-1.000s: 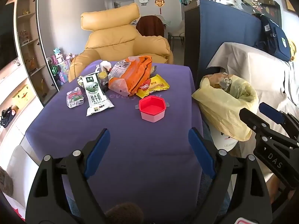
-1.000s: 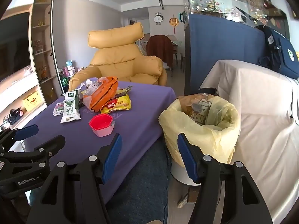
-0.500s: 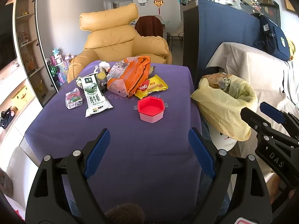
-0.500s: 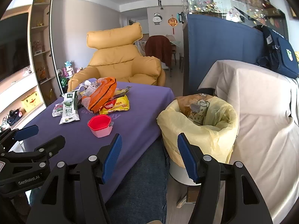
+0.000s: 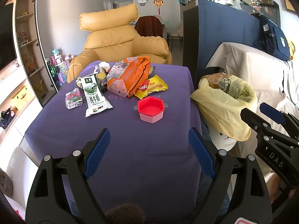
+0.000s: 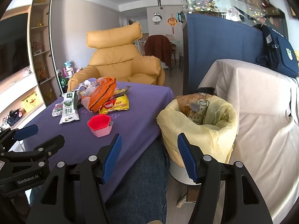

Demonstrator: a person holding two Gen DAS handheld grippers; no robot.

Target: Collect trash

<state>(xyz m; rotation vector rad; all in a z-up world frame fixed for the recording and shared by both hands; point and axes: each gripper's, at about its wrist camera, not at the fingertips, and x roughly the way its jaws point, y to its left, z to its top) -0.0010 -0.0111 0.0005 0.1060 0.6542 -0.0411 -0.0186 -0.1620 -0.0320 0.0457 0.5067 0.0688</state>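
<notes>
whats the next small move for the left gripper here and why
Probably ease the left gripper forward toward the red cup. Its jaws stand open and empty over bare purple cloth, and the cup is the nearest piece of trash, standing apart from the wrapper pile. The lined bin waits just right of the table.

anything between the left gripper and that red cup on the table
Nothing visible. The left gripper is open over bare purple cloth, and the red cup stands alone straight ahead; the milk pouch and yellow snack bag lie off that line.
</notes>
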